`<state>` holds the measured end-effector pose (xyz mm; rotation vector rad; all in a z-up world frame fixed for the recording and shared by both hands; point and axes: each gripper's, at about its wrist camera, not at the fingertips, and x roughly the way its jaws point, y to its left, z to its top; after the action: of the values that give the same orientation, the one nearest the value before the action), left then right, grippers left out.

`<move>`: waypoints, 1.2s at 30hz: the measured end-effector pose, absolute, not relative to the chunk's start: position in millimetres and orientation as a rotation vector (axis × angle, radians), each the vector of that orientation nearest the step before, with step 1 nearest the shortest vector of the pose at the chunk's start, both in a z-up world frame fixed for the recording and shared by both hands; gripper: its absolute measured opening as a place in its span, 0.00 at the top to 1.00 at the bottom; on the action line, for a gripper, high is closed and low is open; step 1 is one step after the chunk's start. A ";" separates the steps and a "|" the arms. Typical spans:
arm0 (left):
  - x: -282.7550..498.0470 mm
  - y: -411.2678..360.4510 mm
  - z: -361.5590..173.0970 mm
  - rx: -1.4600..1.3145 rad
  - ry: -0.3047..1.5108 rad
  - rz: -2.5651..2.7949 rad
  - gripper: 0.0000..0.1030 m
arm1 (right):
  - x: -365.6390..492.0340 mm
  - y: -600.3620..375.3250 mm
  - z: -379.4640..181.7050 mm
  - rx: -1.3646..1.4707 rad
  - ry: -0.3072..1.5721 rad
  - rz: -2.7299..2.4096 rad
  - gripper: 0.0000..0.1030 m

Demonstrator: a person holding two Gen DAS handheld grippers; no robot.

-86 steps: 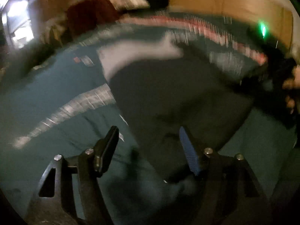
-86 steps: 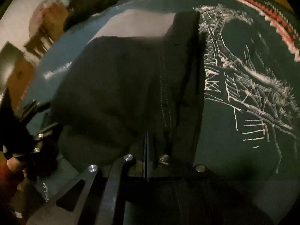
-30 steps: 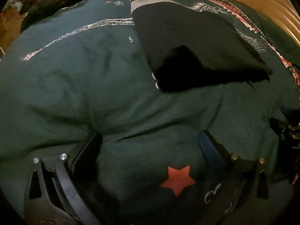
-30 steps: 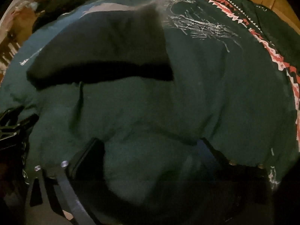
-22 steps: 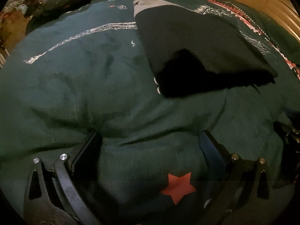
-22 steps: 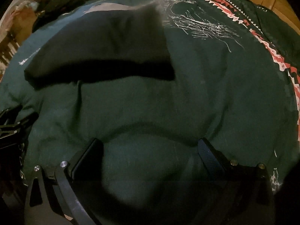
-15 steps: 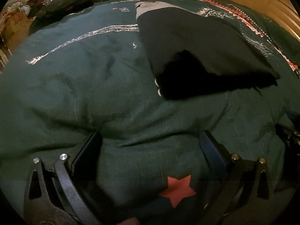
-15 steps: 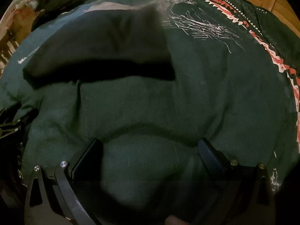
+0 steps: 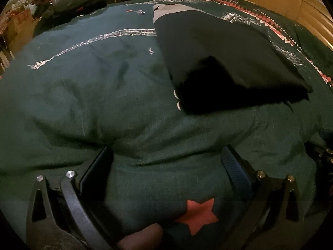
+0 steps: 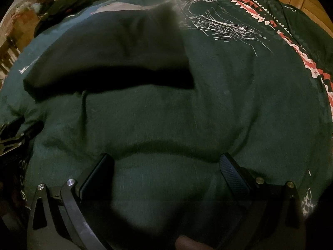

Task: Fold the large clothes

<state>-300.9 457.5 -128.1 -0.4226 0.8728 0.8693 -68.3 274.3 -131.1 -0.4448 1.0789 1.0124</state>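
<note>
A folded black garment [image 9: 224, 62] with a grey band at its far end lies flat on a dark green bedspread [image 9: 93, 95]. It also shows in the right wrist view [image 10: 116, 50], upper left. My left gripper [image 9: 166, 160] is open and empty, low over the bedspread, well short of the garment. My right gripper [image 10: 166, 164] is open and empty, also near the bed's front edge. The right gripper's frame shows at the right edge of the left wrist view [image 9: 320, 156].
The bedspread has white line patterns [image 10: 218, 25], a red zigzag border [image 10: 308, 60] and a red star [image 9: 199, 214]. A wooden headboard [image 9: 276, 2] runs at the back right. Clutter and dark bags [image 9: 70, 4] sit beyond the bed's far left.
Earlier the right gripper was shut on the garment and both were close to it. Both grippers have since let go and pulled back; over the last second they barely move.
</note>
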 end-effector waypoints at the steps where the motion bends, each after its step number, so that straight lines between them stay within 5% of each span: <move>1: -301.0 457.3 -128.4 -0.420 0.870 0.872 0.00 | -68.2 274.5 -131.1 -0.446 1.078 1.012 0.00; 36: -301.1 456.0 -130.4 -0.402 0.848 0.884 0.00 | -69.2 275.7 -131.8 -0.454 1.070 1.006 0.00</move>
<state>-301.1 456.0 -130.4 -0.4018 0.8478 0.8840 -69.2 275.7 -131.8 -0.4536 1.0696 1.0057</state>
